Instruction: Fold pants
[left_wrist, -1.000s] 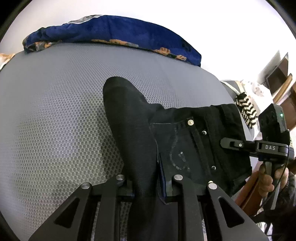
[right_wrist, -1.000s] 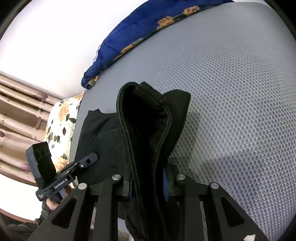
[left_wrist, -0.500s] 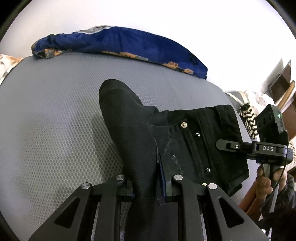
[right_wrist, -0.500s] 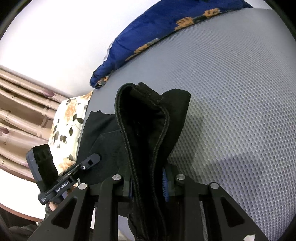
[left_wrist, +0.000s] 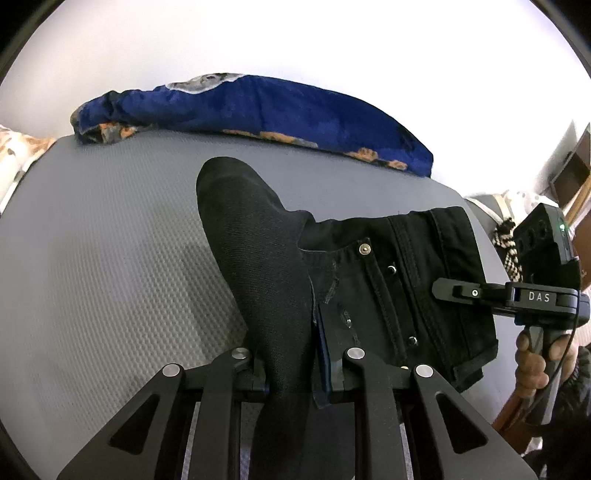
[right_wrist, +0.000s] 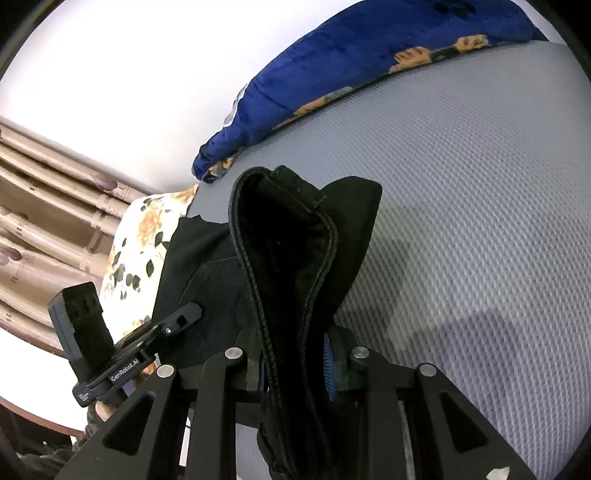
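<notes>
Black pants (left_wrist: 369, 273) lie on a grey textured bed (left_wrist: 103, 266), with rivets and the waist seams showing on the right. My left gripper (left_wrist: 295, 369) is shut on a fold of the pants that rises between its fingers. My right gripper (right_wrist: 295, 358) is shut on the thick waistband edge (right_wrist: 288, 258), which stands up in a loop. Each gripper shows in the other's view: the right one (left_wrist: 480, 295) at the pants' right edge, the left one (right_wrist: 162, 332) at their left side.
A blue blanket with orange flowers (left_wrist: 258, 110) lies along the far edge of the bed. A floral pillow (right_wrist: 147, 236) and a wooden headboard (right_wrist: 44, 206) are to the left. Furniture (left_wrist: 569, 173) stands to the right beyond the bed.
Both grippers have moved nearer the bed's front while keeping their hold on the pants; the blanket and far edge sit lower in both views. The grips have not changed.
</notes>
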